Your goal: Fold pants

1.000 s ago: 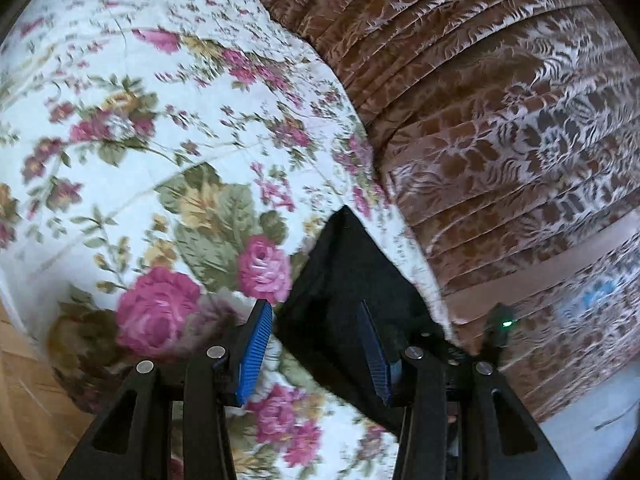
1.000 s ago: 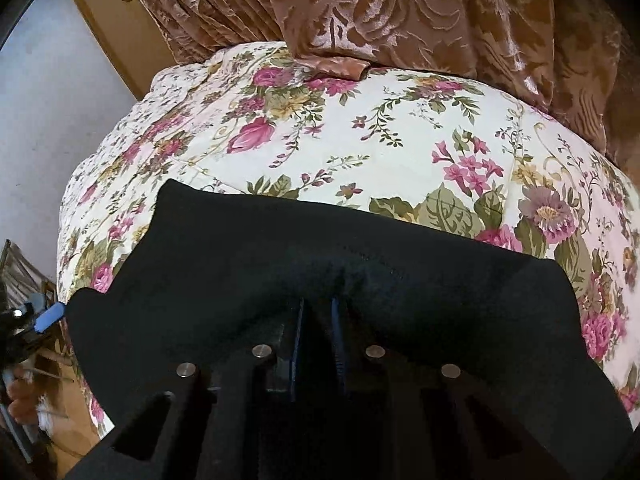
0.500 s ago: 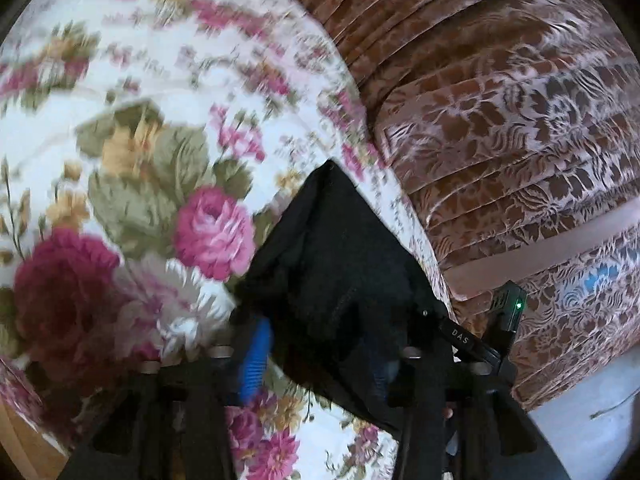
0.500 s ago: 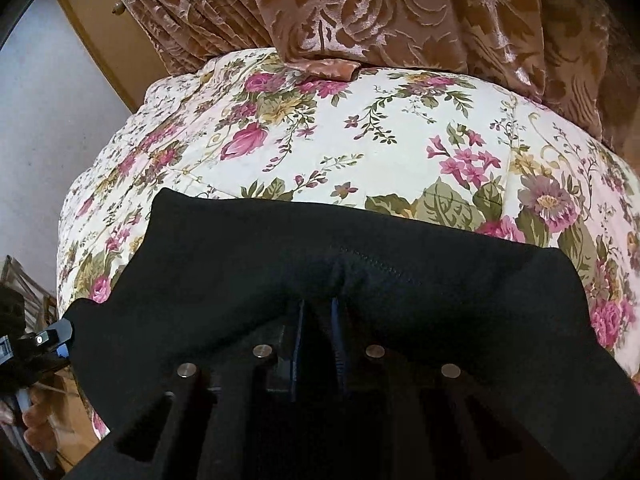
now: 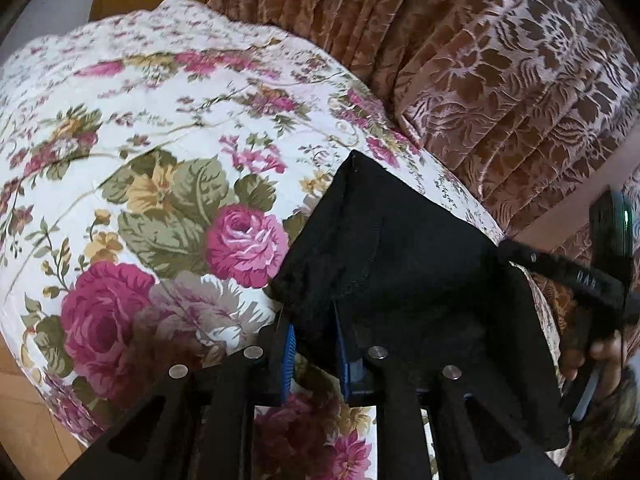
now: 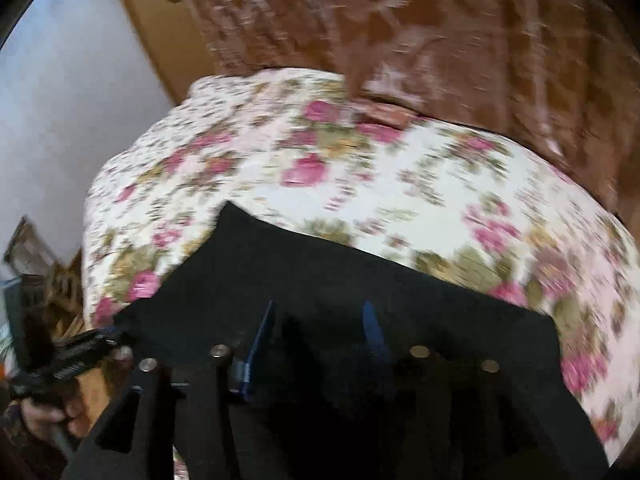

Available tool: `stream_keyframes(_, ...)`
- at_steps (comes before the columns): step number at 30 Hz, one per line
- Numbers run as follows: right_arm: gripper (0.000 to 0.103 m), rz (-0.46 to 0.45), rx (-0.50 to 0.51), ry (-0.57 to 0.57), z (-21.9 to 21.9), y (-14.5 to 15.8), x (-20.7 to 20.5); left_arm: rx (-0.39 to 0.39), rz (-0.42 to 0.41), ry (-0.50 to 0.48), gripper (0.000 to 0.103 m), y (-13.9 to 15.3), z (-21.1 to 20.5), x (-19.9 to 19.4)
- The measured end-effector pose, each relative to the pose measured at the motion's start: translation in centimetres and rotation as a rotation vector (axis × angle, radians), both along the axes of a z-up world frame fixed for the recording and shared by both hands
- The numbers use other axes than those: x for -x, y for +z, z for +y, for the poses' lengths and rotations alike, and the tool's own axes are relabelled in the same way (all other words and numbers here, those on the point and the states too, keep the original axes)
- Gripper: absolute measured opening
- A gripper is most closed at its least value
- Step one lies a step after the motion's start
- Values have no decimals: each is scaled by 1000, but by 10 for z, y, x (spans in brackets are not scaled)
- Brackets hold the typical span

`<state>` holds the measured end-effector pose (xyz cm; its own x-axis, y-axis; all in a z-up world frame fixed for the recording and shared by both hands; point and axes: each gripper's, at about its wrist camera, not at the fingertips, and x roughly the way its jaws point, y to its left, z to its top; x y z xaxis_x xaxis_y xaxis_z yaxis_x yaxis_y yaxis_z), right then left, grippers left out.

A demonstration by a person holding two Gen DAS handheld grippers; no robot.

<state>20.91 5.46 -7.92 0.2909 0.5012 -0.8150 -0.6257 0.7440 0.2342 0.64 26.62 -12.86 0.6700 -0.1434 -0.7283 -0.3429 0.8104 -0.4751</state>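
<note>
The black pants (image 5: 400, 264) lie on a bed with a floral cover (image 5: 168, 152), at its near edge, in a flat folded shape with one pointed corner toward the far side. The left gripper (image 5: 314, 350) is nearly closed and it pinches a bunched edge of the pants between its blue pads (image 5: 289, 356). In the right wrist view, which is blurred, the pants (image 6: 328, 272) spread wide across the near part of the cover (image 6: 400, 184). The right gripper (image 6: 320, 340) stands with its jaws well apart over the black cloth, and it holds nothing that I can see. Brown patterned curtains (image 5: 500, 80) hang behind the bed on the far right. A hand (image 6: 44, 412) shows at the left edge of the right wrist view.
</note>
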Motion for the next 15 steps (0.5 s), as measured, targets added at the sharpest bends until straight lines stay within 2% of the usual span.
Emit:
stream_keyframes(1,56,1,7,20,10,-1,-2,-9,-3,-6,18,1,0,-1)
stream_keyframes(5,57,-37,105,96,63,-19,-15,-41,-7,-29,18,5,-1,-3)
stream_keyframes(12,56,30,124,194,116,-42,-43,-136,4,-57,19,11,-12,-5)
stream_keyframes(15,51,31,156,239,126,-52,-46,-162,10,-64,19,13,-15,-6)
